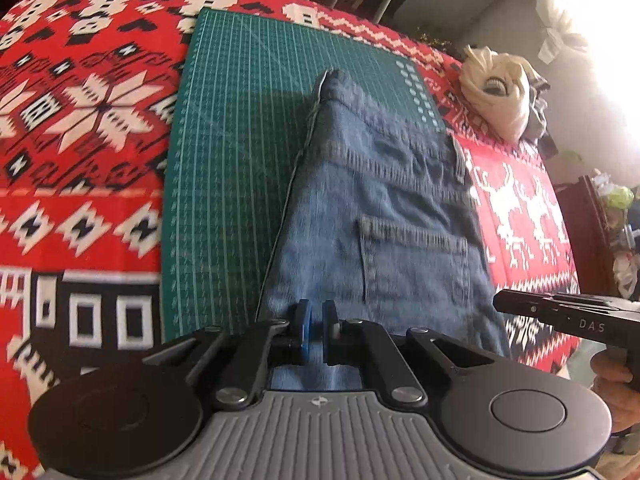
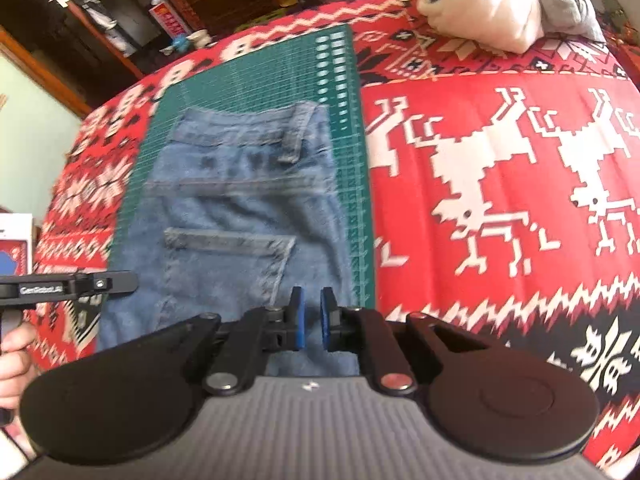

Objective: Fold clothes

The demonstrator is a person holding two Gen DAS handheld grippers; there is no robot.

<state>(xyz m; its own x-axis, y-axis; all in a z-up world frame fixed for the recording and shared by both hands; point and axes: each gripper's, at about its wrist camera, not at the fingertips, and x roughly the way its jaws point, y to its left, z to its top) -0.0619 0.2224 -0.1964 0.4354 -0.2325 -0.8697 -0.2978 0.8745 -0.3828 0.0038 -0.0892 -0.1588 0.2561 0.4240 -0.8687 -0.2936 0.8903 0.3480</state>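
Note:
Blue jeans [image 1: 384, 208] lie lengthwise on a green cutting mat [image 1: 224, 152], back pocket up, waistband at the far end. My left gripper [image 1: 316, 326] sits over the near end of the jeans, blue pads nearly together with denim showing in the narrow gap. In the right wrist view the jeans [image 2: 236, 208] lie on the mat [image 2: 348, 140]. My right gripper [image 2: 312, 318] is over the near right part of the denim, pads close with a small gap. Whether either pinches cloth I cannot tell.
A red, white and black patterned blanket [image 1: 80, 120] covers the table under the mat. A bundle of white and grey clothes [image 2: 500, 4] lies at the far right corner. Shelves and clutter stand beyond the table. A box [image 2: 14, 240] sits at the left edge.

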